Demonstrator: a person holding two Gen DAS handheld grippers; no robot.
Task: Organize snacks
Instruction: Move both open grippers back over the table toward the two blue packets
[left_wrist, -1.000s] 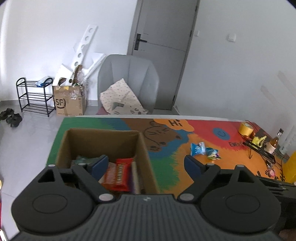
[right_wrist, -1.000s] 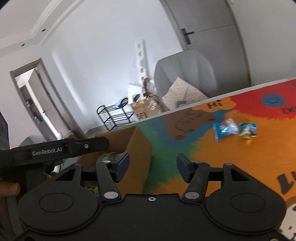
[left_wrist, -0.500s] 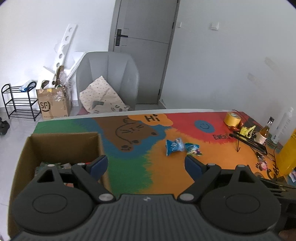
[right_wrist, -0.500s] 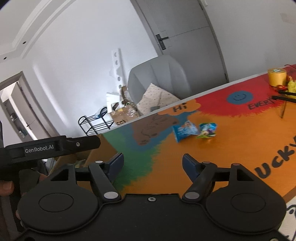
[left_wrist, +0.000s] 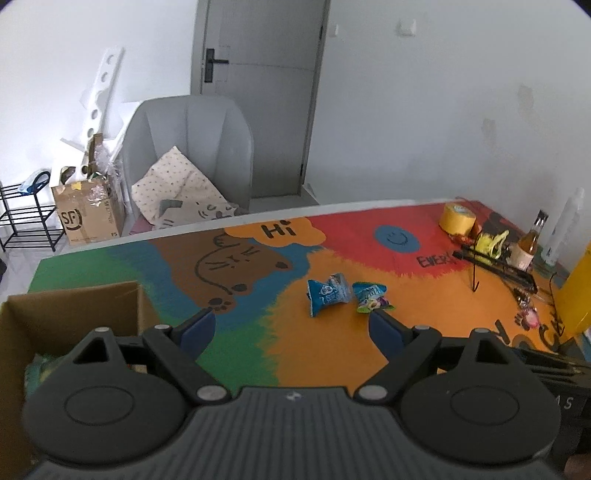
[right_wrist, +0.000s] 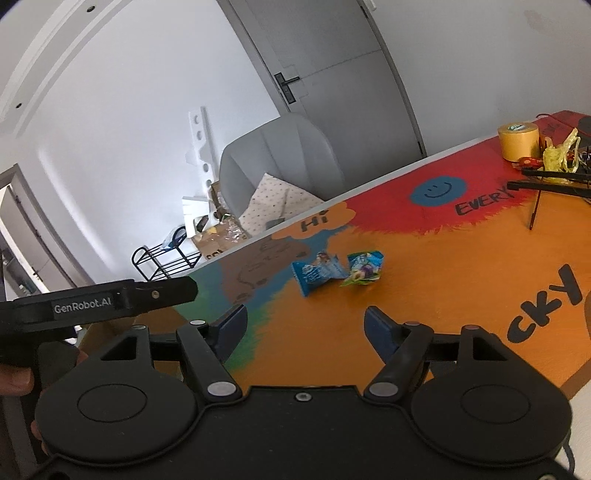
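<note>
Two small snack packets lie side by side on the orange part of the table: a blue one (left_wrist: 327, 295) (right_wrist: 317, 274) and a blue-green one (left_wrist: 371, 296) (right_wrist: 364, 268). A brown cardboard box (left_wrist: 70, 314) with snacks inside stands at the left. My left gripper (left_wrist: 291, 330) is open and empty, above the table just right of the box, short of the packets. My right gripper (right_wrist: 304, 326) is open and empty, also short of the packets. The left gripper's body (right_wrist: 96, 304) shows at the left in the right wrist view.
A yellow tape roll (left_wrist: 458, 219), a bottle (left_wrist: 530, 242), a black stand (left_wrist: 495, 264) and a yellow object (left_wrist: 576, 295) crowd the table's right side. A grey chair (left_wrist: 192, 155) with a cushion stands behind the table's far edge.
Both grippers have swung right, away from the box and toward the two packets, which now sit nearer the middle of both views. Both jaws stayed open.
</note>
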